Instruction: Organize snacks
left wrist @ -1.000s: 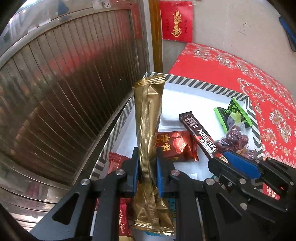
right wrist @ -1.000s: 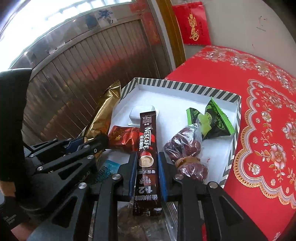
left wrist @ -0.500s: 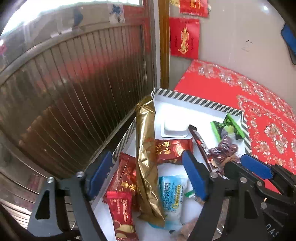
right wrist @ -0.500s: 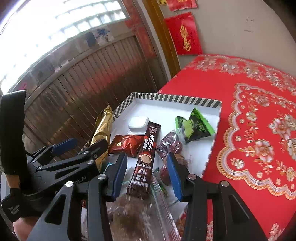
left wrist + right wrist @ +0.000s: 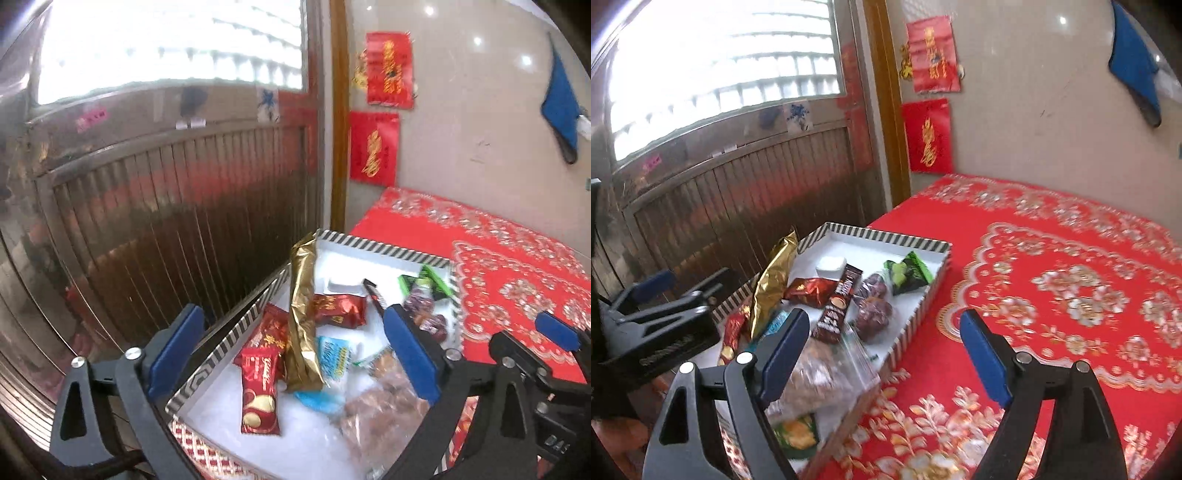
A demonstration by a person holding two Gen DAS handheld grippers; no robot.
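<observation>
**Both Grippers Open Above the Snack Tray**

The red floral tablecloth (image 5: 1052,280) is covering the table and carrying the striped-rim tray (image 5: 916,317), which is sitting at the cloth's left edge, beside the brown slatted door (image 5: 746,206). The tray's white floor is holding all visible snacks.

The left gripper (image 5: 291,354) is hovering over the near end of the tray with its jaws spread wide and gripping nothing. The right gripper (image 5: 882,350) is likewise standing wide open and empty, spanning the tray's right rim.

Inside the tray, the gold foil packet (image 5: 303,317) is leaning lengthwise along the left wall. The clear bag of brown snacks (image 5: 820,373) is lying at the near end. The Nescafe stick (image 5: 840,302) is resting in the middle, beside the dark red dates (image 5: 873,310). The red wafer pack (image 5: 258,391) is lying flat near the left wall, and the green packet (image 5: 908,275) is occupying the far right corner.
</observation>
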